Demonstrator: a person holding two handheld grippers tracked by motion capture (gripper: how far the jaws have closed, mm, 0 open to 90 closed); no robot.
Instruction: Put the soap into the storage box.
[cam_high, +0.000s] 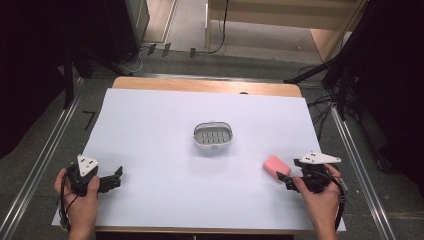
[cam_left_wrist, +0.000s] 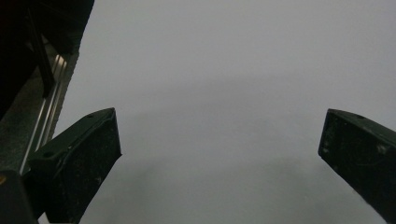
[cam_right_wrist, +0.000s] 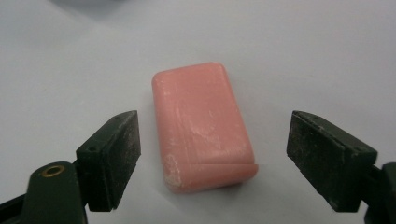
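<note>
Soap: one pink bar of soap (cam_high: 276, 166) (cam_right_wrist: 201, 125) was seen lying flat on the white sheet (cam_high: 165, 150), near and to the right of the soap dish, toward the person's side.
Soap dish: one oval grey soap dish (cam_high: 213, 136) with a slotted floor was placed at the middle of the sheet; nothing was seen in it.
Grippers: two were counted, one in each hand.
Right gripper (cam_high: 289, 176) (cam_right_wrist: 212, 158): it was held just beside the soap, well right of the dish, jaws spread wide apart, with the soap's near end between them and untouched.
Left gripper (cam_high: 116, 177) (cam_left_wrist: 219, 149): it was held well left of the dish, jaws wide apart over bare sheet.
Table (cam_high: 200, 85): one wooden edge was visible beyond the dish.
</note>
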